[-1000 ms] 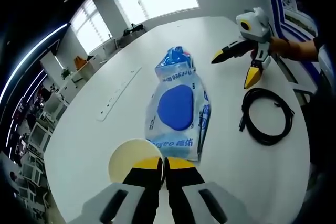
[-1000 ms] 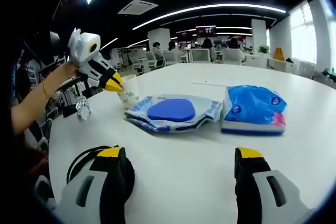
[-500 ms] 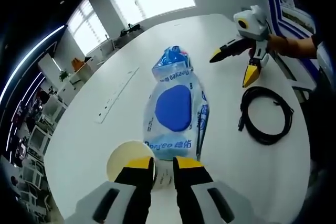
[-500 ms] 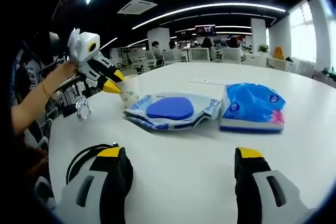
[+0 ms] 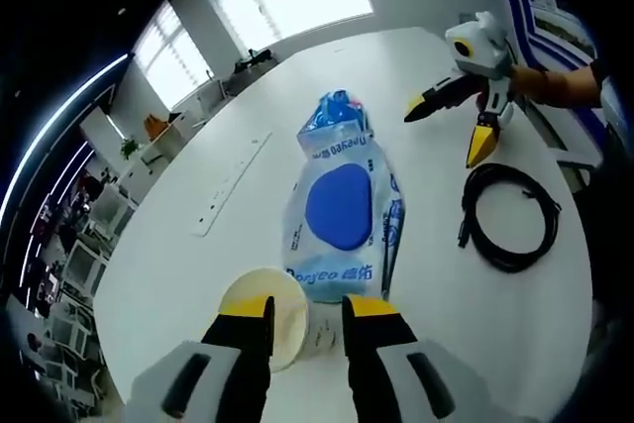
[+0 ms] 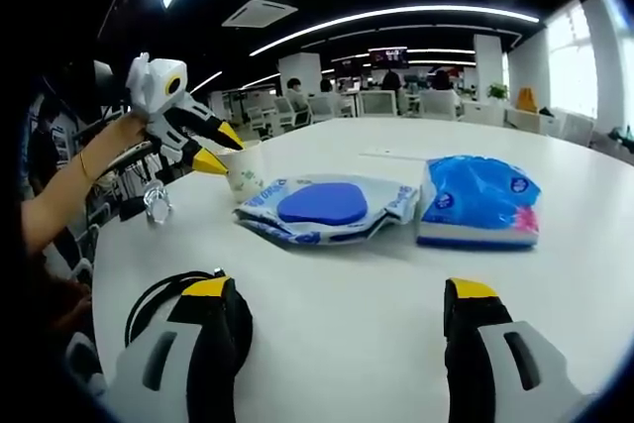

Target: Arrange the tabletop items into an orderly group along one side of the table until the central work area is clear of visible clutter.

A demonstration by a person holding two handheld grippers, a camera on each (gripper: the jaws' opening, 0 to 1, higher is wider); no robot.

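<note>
My left gripper [image 5: 307, 309] is open, its yellow tips standing either side of the near rim of a white paper cup [image 5: 279, 316] on the table. Beyond the cup lies a flat wet-wipes pack [image 5: 342, 210] with a blue oval lid, then a blue tissue pack [image 5: 337, 114]. In the right gripper view the left gripper [image 6: 220, 148] hovers just over the cup [image 6: 244, 175], left of the wipes pack [image 6: 327, 207] and tissue pack [image 6: 480, 203]. My right gripper [image 6: 342, 294] is open and empty above the table; it also shows open as the right gripper [image 5: 444, 136] near a coiled black cable [image 5: 510, 215].
A long white power strip [image 5: 233, 180] lies on the round white table [image 5: 178, 255], left of the packs. The cable [image 6: 158, 299] sits beside my right gripper's left jaw. A small metal clip [image 6: 157, 203] rests near the table edge. Office desks and chairs stand beyond.
My left gripper's jaws, shut at the cup's rim a second ago, have spread apart and let it go. The right gripper has stayed where it was.
</note>
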